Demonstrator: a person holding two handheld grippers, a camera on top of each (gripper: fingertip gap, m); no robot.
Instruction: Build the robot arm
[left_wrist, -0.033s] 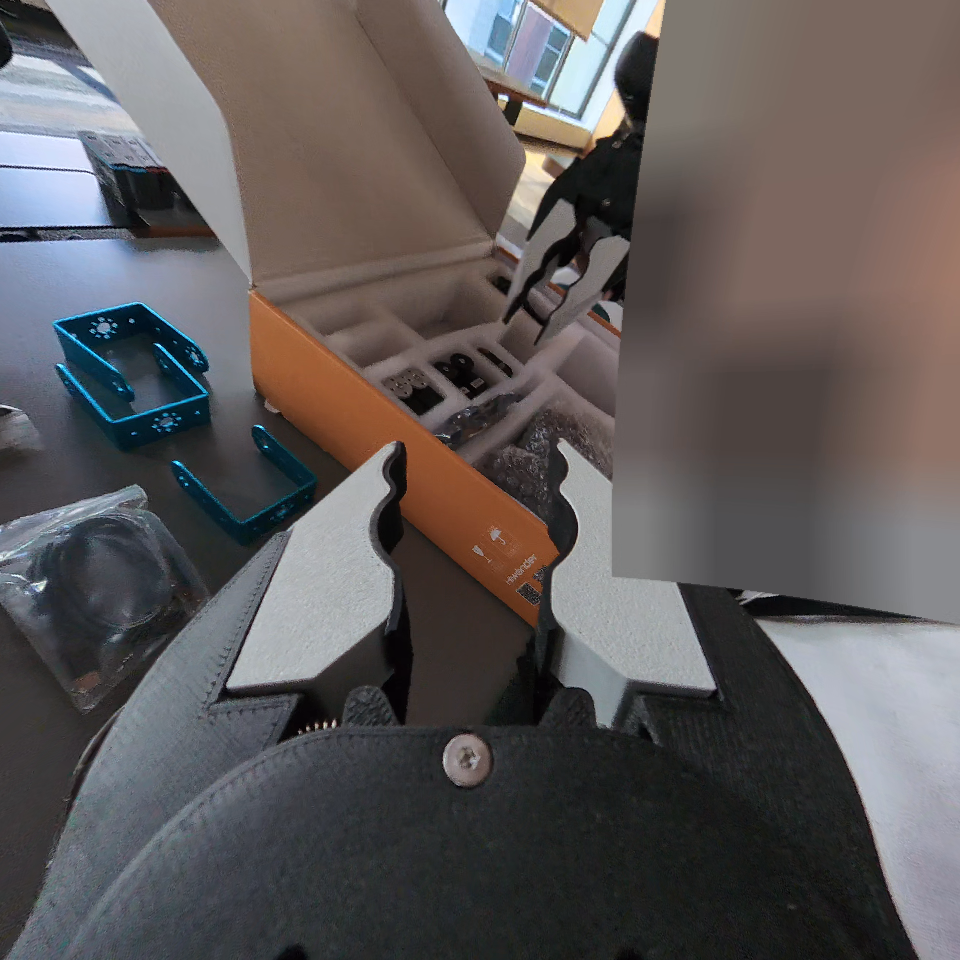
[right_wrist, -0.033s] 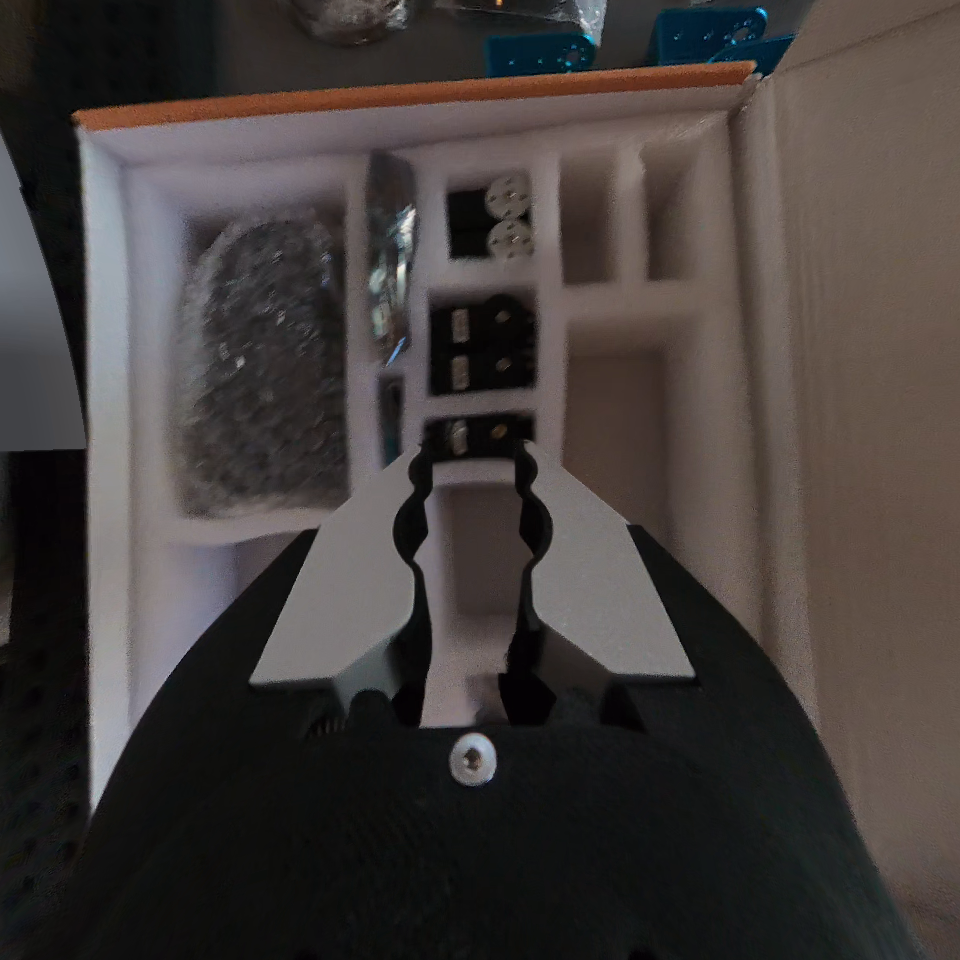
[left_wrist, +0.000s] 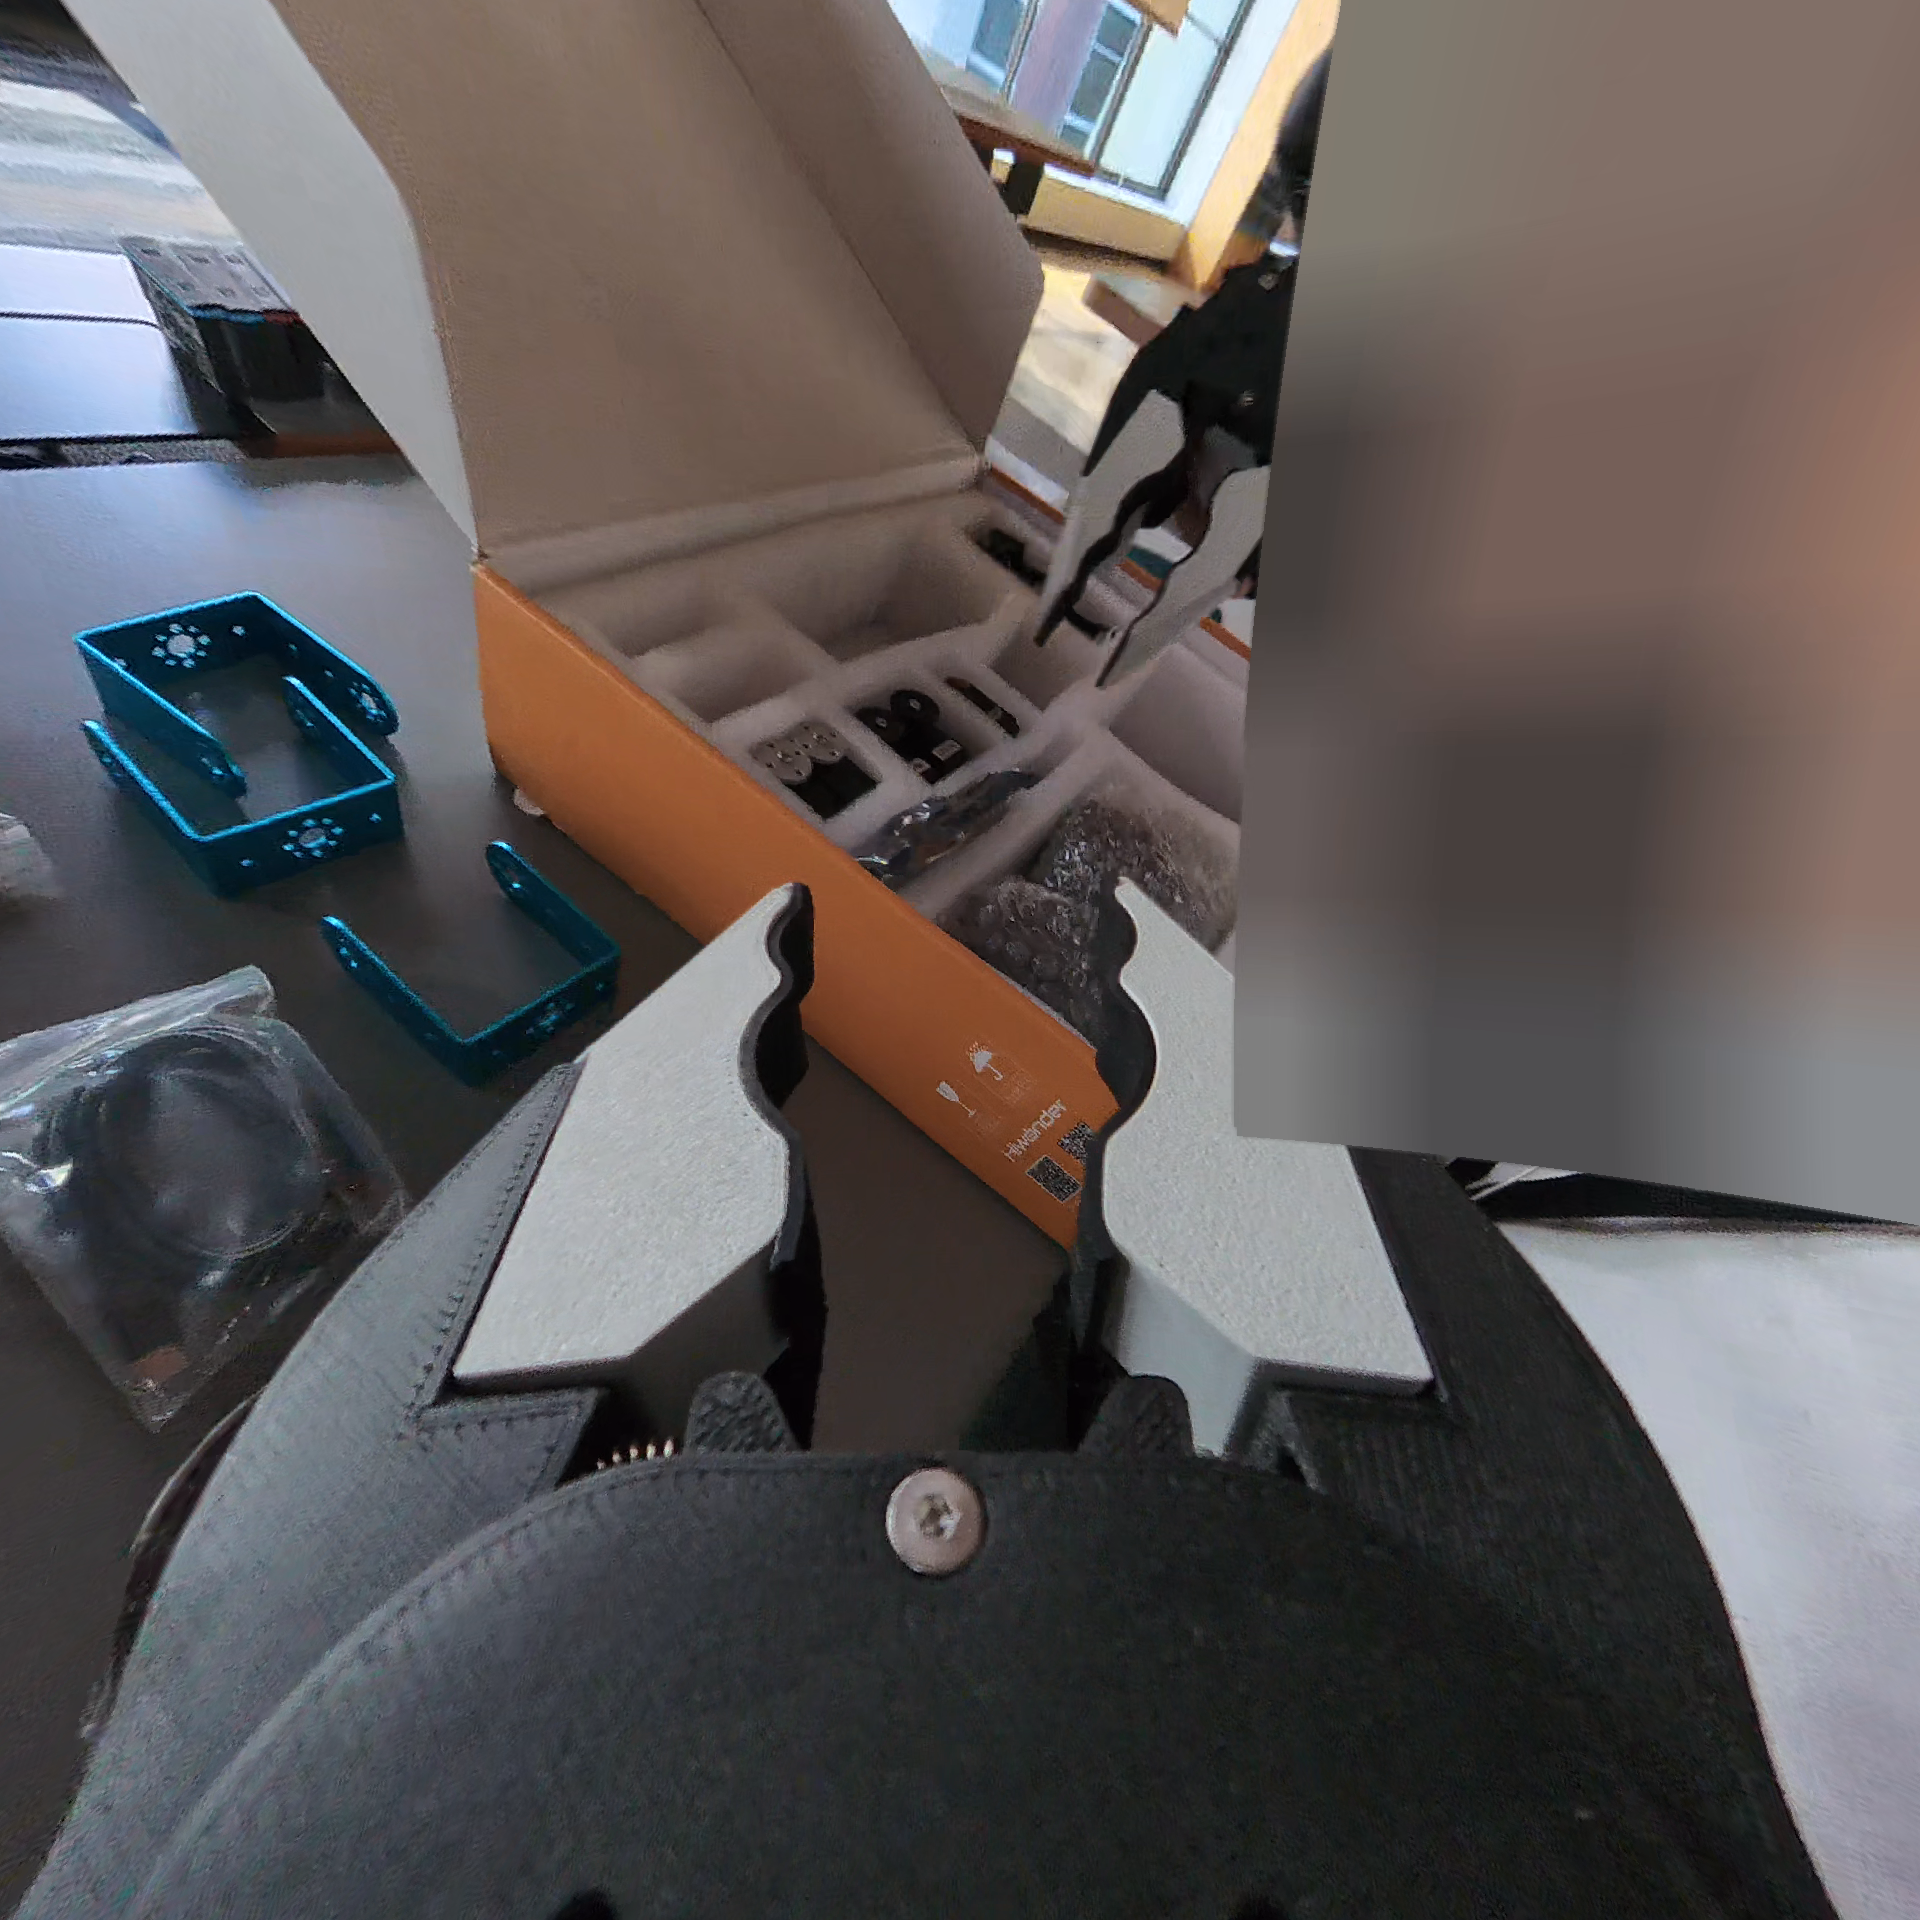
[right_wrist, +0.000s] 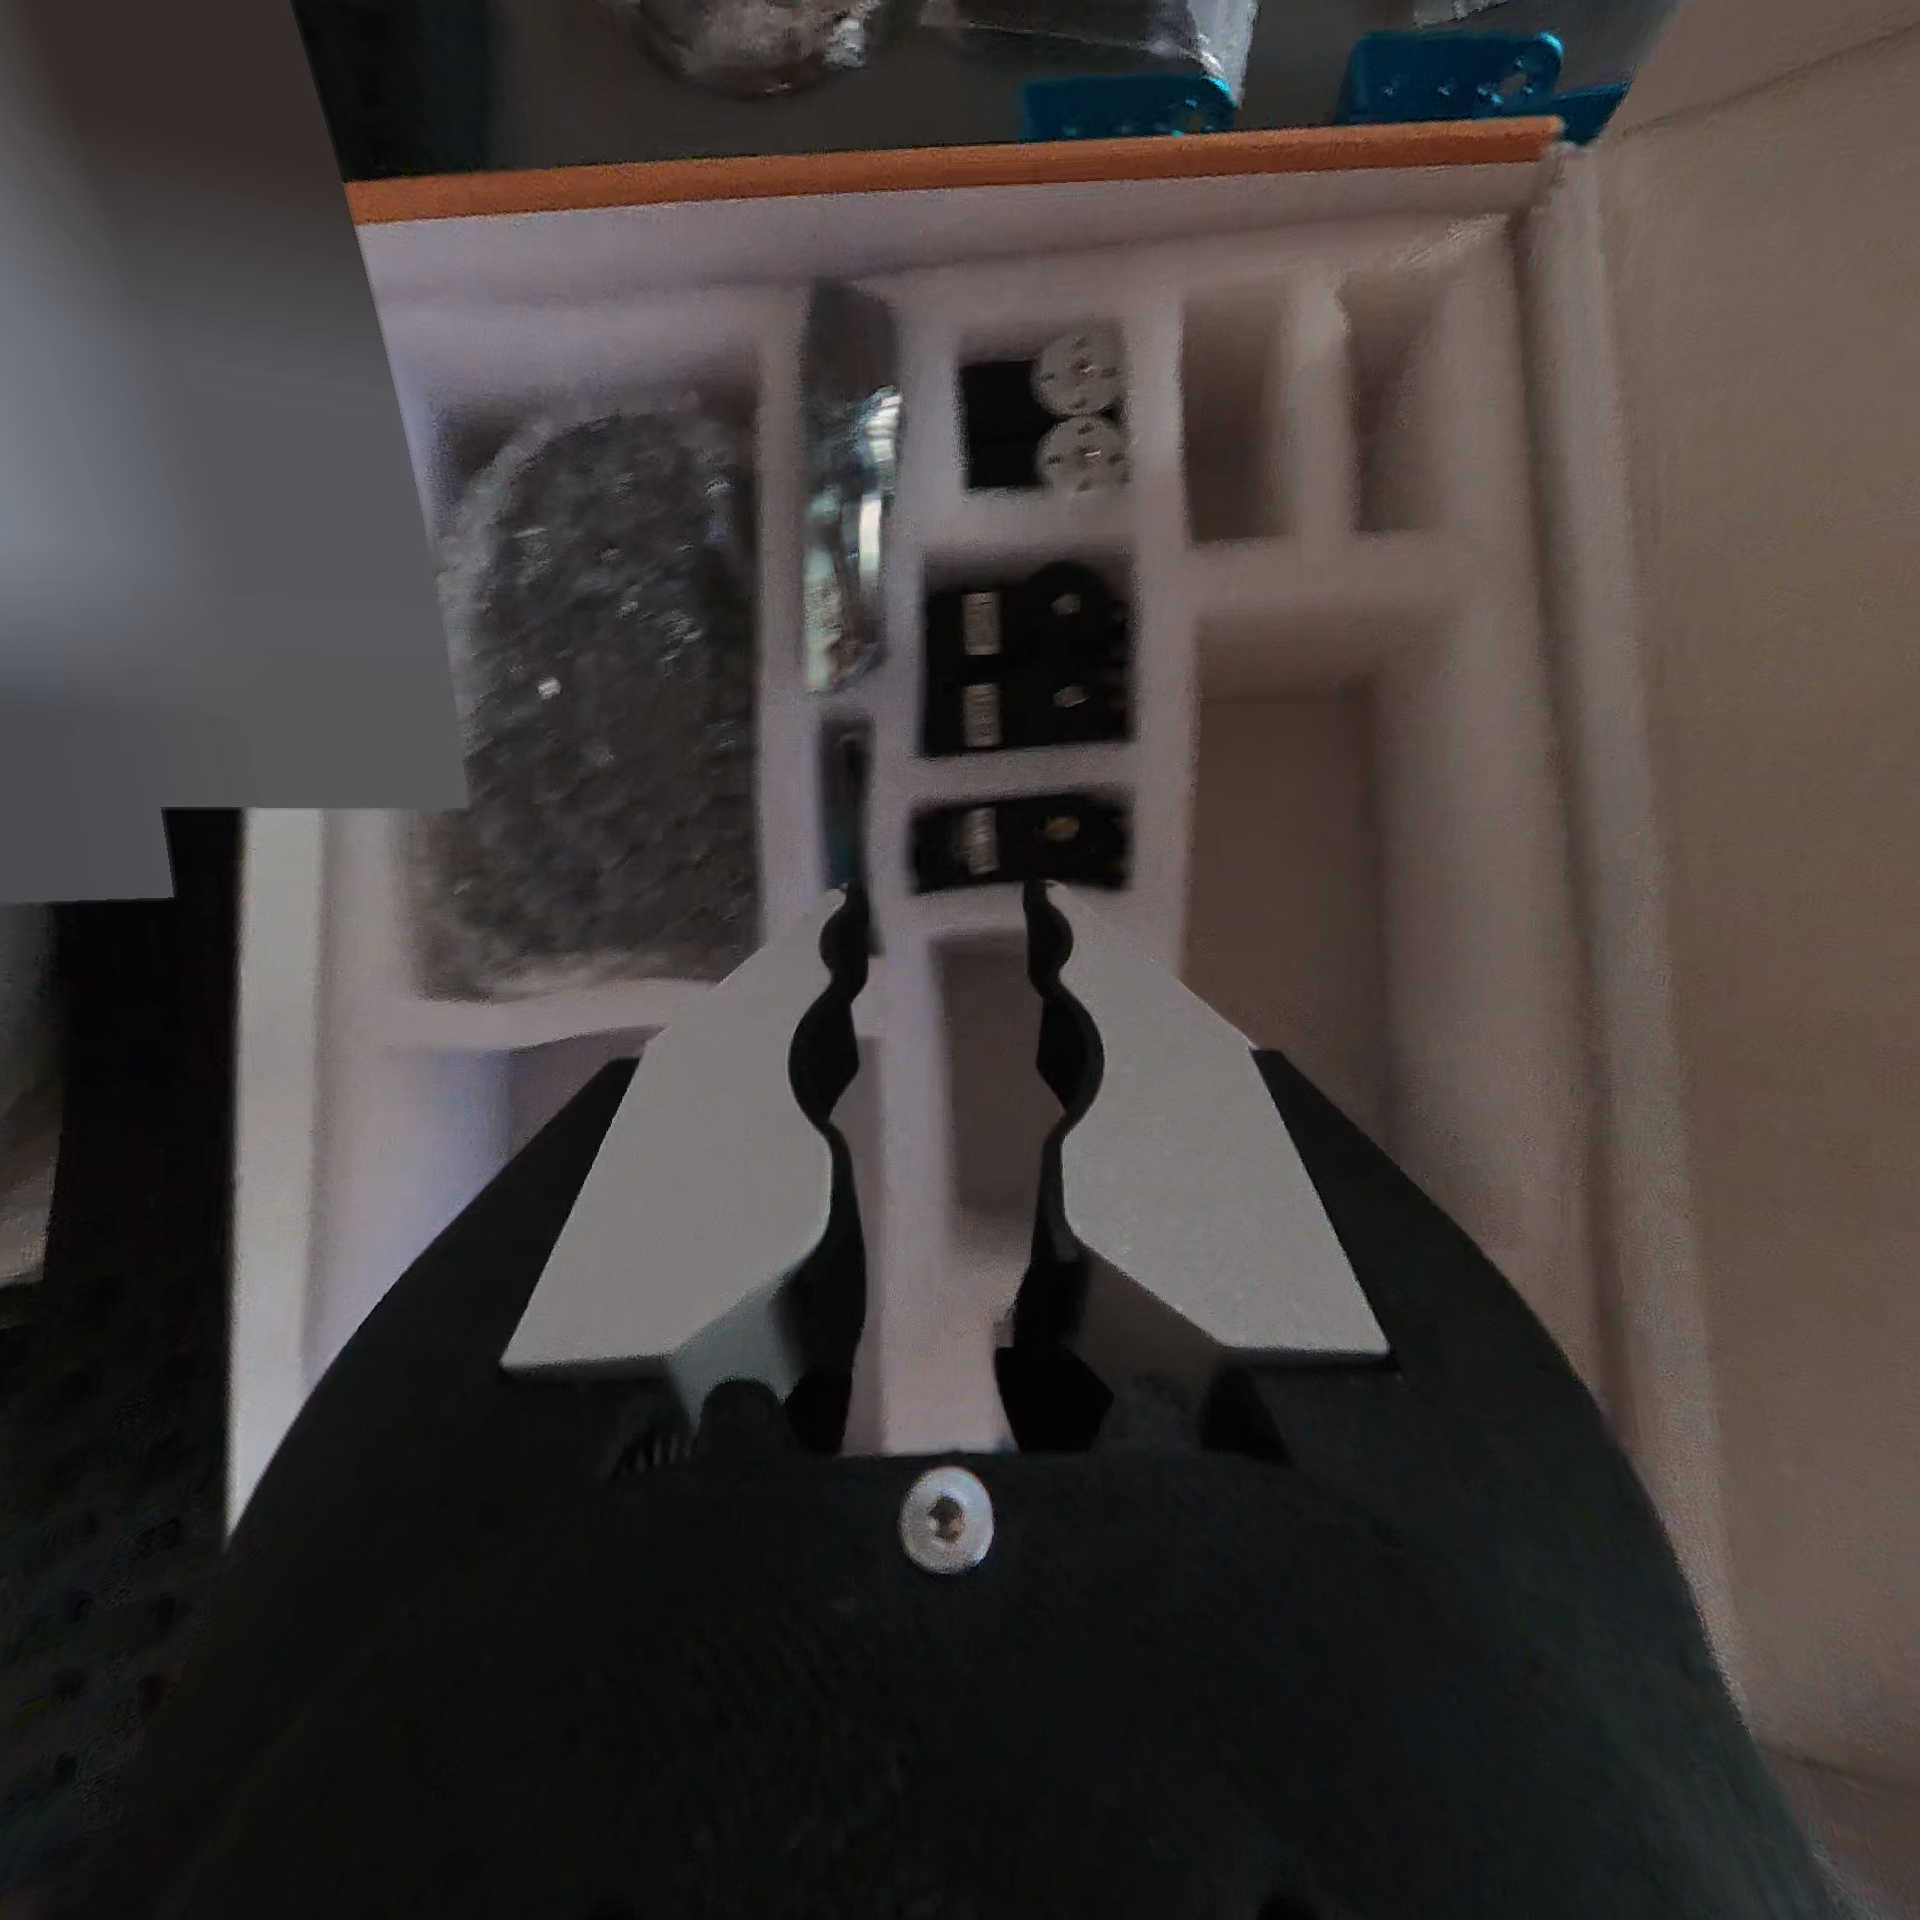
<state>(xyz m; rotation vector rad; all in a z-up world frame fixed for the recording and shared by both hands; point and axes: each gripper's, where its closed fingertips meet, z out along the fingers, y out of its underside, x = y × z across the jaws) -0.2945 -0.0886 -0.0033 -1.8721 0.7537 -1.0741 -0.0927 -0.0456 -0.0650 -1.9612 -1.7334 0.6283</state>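
Right tongs (right_wrist: 938, 891) stay parted above the boxed black servo (right_wrist: 1013, 847).

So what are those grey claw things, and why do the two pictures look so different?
Those claws are grippers, like big tweezers, and a person holds one in each hand. Each has a camera looking along its two fingers, so every picture shows its own claw.

The left gripper is open and holds nothing. It sits by the orange box on a dark table. Nearby lie blue metal brackets and a plastic bag of black cable.

The right gripper looks down into that box. It is open and empty too, near a small black part in the white foam tray. A bubble-wrapped bundle fills another pocket.
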